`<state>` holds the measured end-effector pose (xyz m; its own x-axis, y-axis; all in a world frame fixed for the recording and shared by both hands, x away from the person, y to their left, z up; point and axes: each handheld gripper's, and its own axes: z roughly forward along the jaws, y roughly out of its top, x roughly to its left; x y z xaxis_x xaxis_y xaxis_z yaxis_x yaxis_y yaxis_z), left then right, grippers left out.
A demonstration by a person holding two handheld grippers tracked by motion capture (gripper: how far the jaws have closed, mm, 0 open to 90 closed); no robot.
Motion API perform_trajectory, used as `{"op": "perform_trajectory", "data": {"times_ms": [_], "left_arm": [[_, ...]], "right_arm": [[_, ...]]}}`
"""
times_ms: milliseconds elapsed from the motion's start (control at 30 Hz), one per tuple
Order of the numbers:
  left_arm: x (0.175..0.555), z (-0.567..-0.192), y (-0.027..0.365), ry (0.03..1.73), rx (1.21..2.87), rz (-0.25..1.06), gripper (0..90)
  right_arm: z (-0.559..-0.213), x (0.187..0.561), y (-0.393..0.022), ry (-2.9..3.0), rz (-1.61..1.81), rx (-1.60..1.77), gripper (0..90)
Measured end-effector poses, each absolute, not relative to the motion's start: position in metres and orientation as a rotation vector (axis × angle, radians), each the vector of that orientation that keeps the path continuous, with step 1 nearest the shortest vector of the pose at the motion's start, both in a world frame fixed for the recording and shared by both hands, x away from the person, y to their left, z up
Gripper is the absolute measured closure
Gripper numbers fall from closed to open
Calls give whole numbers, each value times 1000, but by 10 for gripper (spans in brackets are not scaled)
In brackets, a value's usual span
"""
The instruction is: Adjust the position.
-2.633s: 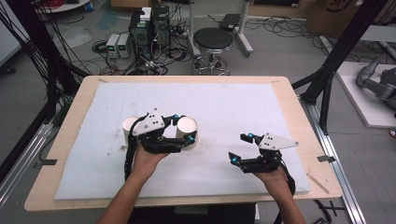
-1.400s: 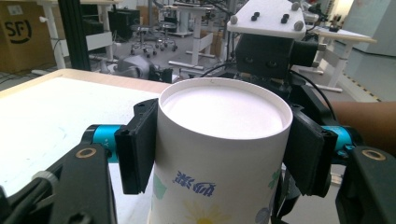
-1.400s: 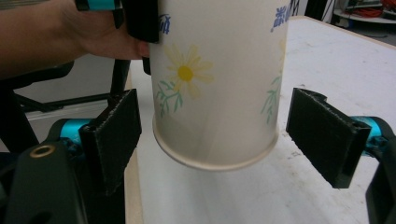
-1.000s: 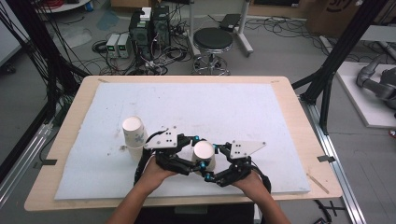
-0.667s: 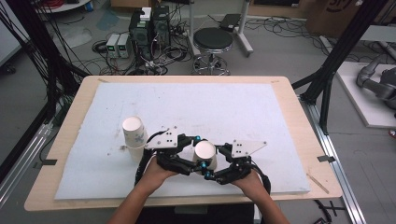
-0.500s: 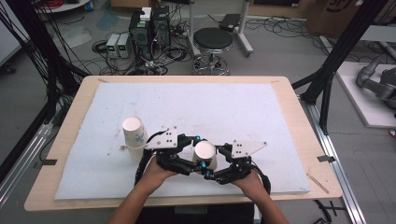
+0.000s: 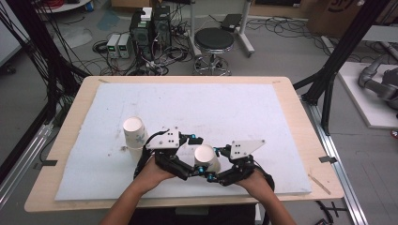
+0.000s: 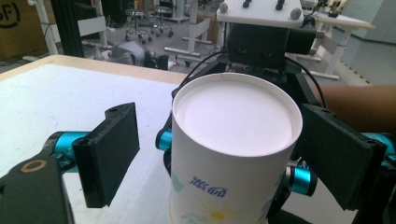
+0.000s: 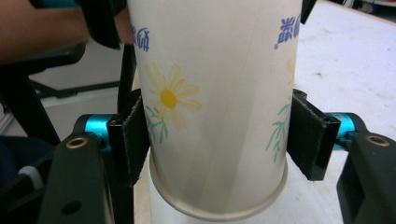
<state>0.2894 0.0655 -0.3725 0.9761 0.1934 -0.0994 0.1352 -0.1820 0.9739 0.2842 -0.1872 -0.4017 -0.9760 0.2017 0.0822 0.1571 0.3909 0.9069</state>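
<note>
A white paper cup (image 7: 205, 154) with a daisy print stands upside down at the front middle of the mat, between my two grippers. In the right gripper view the cup (image 9: 210, 70) has both pads pressed on its wall just above the rim. My right gripper (image 9: 215, 140) has just been closing and is shut on it. In the left gripper view the jaws of my left gripper (image 8: 224, 158) have just been opening. They stand wide around the cup (image 8: 233, 126), with the left pad (image 8: 112, 154) clear of it. A second upturned cup (image 7: 134, 132) stands to the left.
A white mat (image 7: 234, 108) covers most of the wooden table (image 7: 309, 136). The two hands meet near the front edge. On the floor beyond the table are a stool (image 7: 213, 44), computer boxes (image 7: 150, 28) and cables. Black frame posts stand at both sides.
The left gripper carried the cup from beside the other cup to the front middle, and the right gripper came in from the right to meet it. Both hands have since stayed still.
</note>
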Motion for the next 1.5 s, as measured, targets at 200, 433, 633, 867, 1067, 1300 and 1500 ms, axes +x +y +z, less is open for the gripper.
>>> {"op": "perform_trajectory", "data": {"times_ms": [200,433,633,867,1067,1300,1500], "left_arm": [[290,-367,71,240,1795,62,143],[289,-364,71,222,1868,66,144],[289,-364,70,216,1915,60,147],[287,-363,69,189,1978,54,161],[287,-363,66,171,2024,54,182],[288,-362,61,156,2067,43,211],[290,-362,56,147,2106,25,240]], "right_arm": [[-394,286,-188,2655,1559,299,316],[-380,290,-186,2738,1384,230,316],[-373,291,-178,2810,1240,164,315],[-371,292,-169,2870,1115,122,315],[-367,293,-166,2892,1047,109,314],[-364,294,-163,2928,968,105,314],[-363,291,-158,2960,864,79,314]]}}
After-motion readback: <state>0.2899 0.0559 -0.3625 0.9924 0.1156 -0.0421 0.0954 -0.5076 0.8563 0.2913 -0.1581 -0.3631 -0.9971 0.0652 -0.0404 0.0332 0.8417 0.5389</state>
